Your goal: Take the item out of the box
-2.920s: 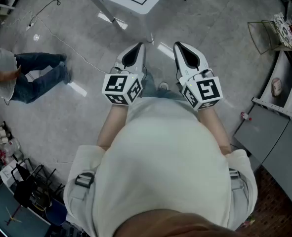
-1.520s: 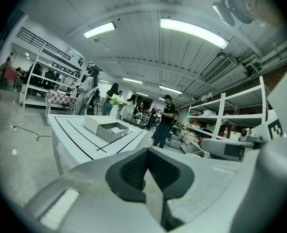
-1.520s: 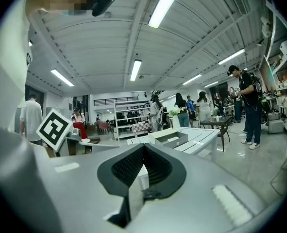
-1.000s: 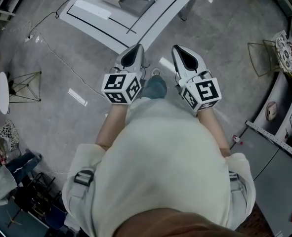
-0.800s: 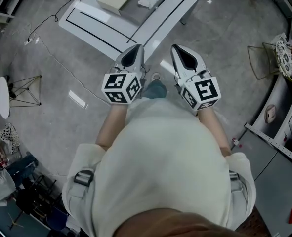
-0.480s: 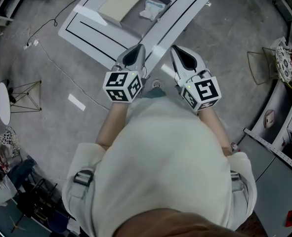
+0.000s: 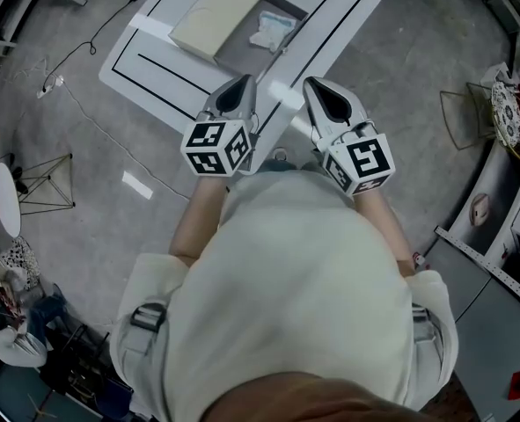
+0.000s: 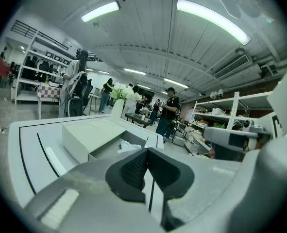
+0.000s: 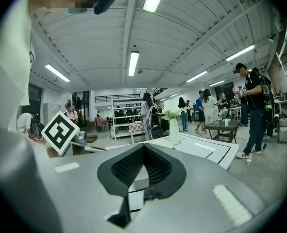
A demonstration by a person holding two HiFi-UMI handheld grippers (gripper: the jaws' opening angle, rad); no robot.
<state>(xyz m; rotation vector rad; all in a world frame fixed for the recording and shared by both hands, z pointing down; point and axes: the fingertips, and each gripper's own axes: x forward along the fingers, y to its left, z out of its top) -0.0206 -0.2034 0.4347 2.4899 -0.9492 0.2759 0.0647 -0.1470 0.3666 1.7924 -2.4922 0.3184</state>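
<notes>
While L tongs (image 7: 240,84) and R tongs (image 7: 319,86) are both shut, empty, bagged item (image 7: 270,32) in box (image 7: 246,53) lies ahead, approx. between them; L probably marginally nearer.

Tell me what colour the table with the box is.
White table with black lines marked on it; the head view shows it best.

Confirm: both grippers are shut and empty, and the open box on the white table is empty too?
Not empty: the head view shows a pale crumpled item lying in the open box on the white table. The left gripper and right gripper are shut and empty, as you said.
</notes>
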